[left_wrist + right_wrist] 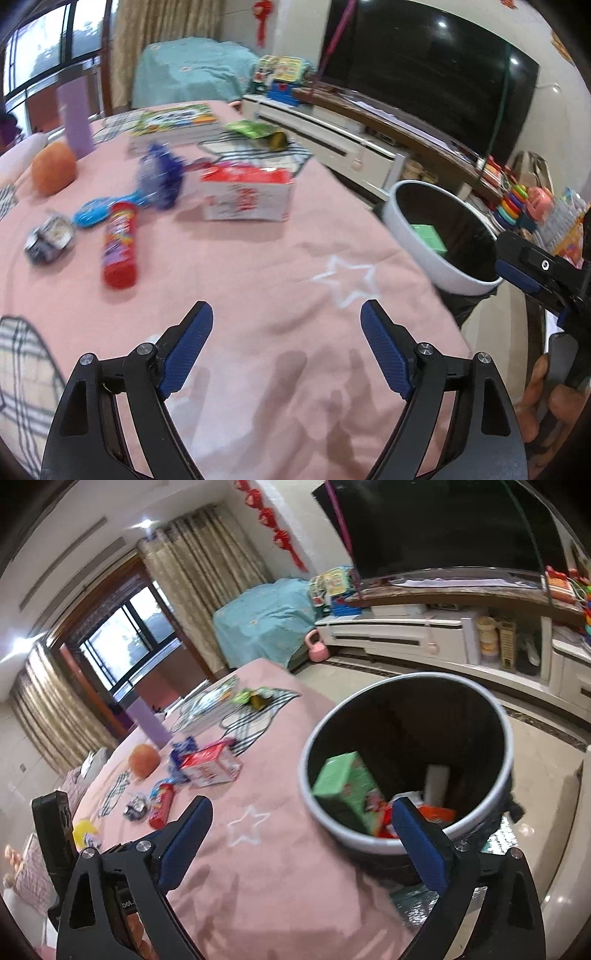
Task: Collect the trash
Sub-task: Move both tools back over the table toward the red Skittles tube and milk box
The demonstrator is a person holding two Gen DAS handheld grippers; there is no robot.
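Note:
Trash lies on the pink cloth-covered table (258, 266): a red and white carton (245, 194), a red tube-shaped wrapper (120, 247), a blue wrapper (92, 214), a crumpled silver wrapper (50, 240) and a blue-purple bag (162, 177). My left gripper (286, 314) is open and empty above the near cloth. A white-rimmed bin (406, 760) stands off the table's right edge, holding a green box (347, 782) and red wrappers. My right gripper (303, 812) is open and empty, over the bin's near rim. The bin (439, 232) and the right gripper also show in the left wrist view.
An orange fruit (53, 171), a purple cylinder (75, 118), picture books (173, 120) and a green snack bag (255, 131) sit at the table's far side. A TV stand (443, 635) with a television (443, 524) runs along the wall behind the bin.

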